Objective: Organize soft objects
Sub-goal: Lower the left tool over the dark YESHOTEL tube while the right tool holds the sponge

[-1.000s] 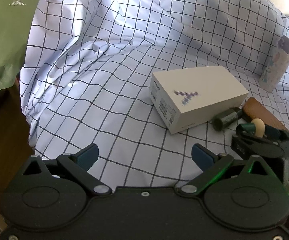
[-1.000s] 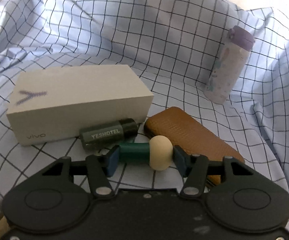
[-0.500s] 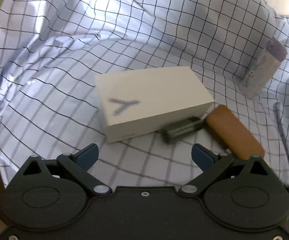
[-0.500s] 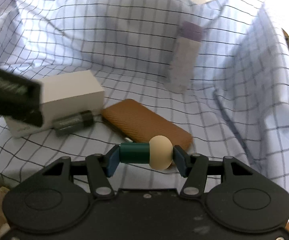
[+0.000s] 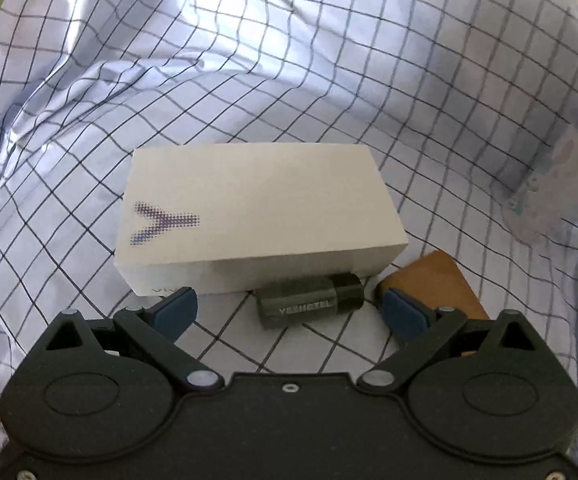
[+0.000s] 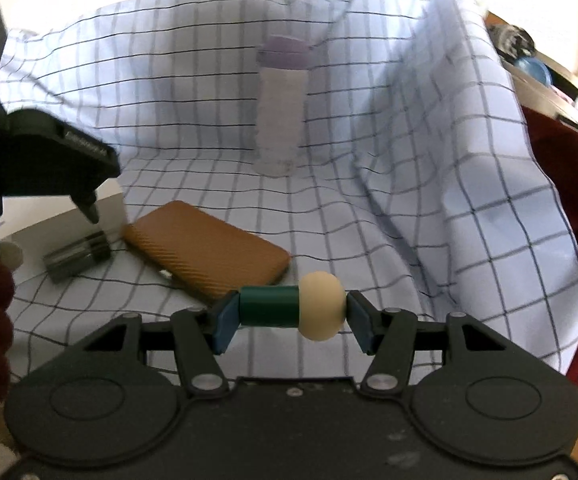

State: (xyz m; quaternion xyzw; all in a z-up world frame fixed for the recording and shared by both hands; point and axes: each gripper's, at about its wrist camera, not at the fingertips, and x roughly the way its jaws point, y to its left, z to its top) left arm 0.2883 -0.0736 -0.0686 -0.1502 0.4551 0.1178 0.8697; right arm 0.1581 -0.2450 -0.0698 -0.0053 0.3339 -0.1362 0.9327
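**Peg clamped end to end over the checked cloth**

The right gripper (image 6: 293,320) is holding a small peg (image 6: 293,310), its jaws clamped on the two ends: a dark green cylinder on one side, a cream rounded knob on the other. The peg is lying crosswise between the pads, raised above the cloth (image 6: 409,200) and just in front of the brown case (image 6: 205,256). It is looking hard and smooth rather than soft, so the grip is resting on two small contact spots.

That is where trouble could be starting. The knob is curved, and a pad pressing on it off-centre could be letting the peg pivot or squirt out, dropping it into the folds. The cloth is lying loose and rumpled, so a dropped peg could be rolling out of sight.

The left gripper (image 5: 289,312) is hanging with jaws wide apart and empty, straddling the grey tube (image 5: 309,306) that is lying against the white box (image 5: 257,216). Closing there could be nudging the box or catching the case edge beside it. A pale bottle (image 6: 281,108) is standing upright at the back, blurred.
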